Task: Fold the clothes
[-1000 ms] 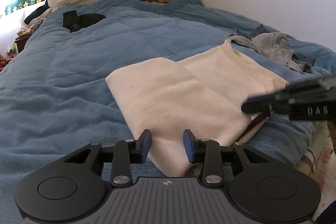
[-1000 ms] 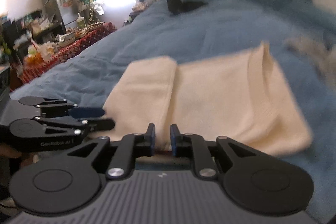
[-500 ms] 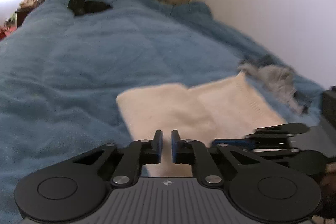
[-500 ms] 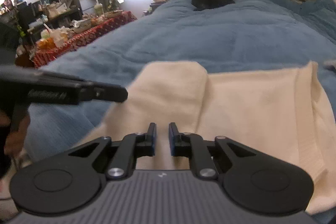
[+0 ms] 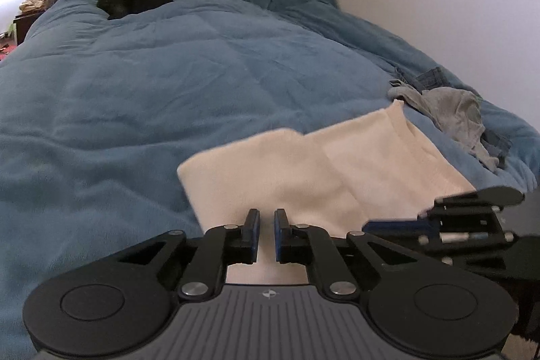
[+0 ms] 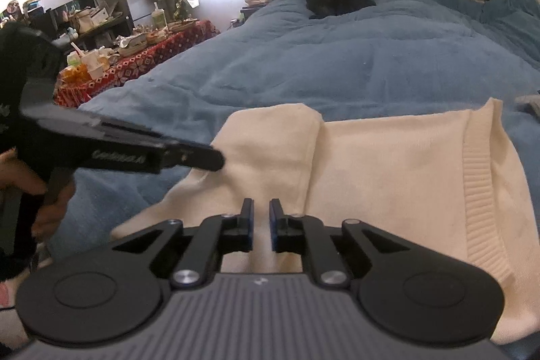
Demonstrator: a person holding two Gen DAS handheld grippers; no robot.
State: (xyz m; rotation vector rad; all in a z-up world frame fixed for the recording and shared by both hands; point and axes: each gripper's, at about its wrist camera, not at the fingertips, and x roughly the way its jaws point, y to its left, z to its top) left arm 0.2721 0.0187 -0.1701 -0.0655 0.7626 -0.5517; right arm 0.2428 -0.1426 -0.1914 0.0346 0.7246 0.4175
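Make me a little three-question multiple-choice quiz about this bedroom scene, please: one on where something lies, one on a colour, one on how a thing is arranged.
1. Where does the black garment lie?
A. At the far end of the bed
B. On top of the cream sweater
C. On the floor

2. What colour is the blanket?
A. Red
B. Blue
C. Green

3. How is the cream sweater arranged?
A. Hung on a hanger
C. Crumpled in a ball
B. Lying flat with one side folded over

Answers: 1 A, it shows far up the bed near the curtains. 2 B, blue cloth covers the whole bed. 3 B, a flap lies doubled over its left part in the right wrist view.
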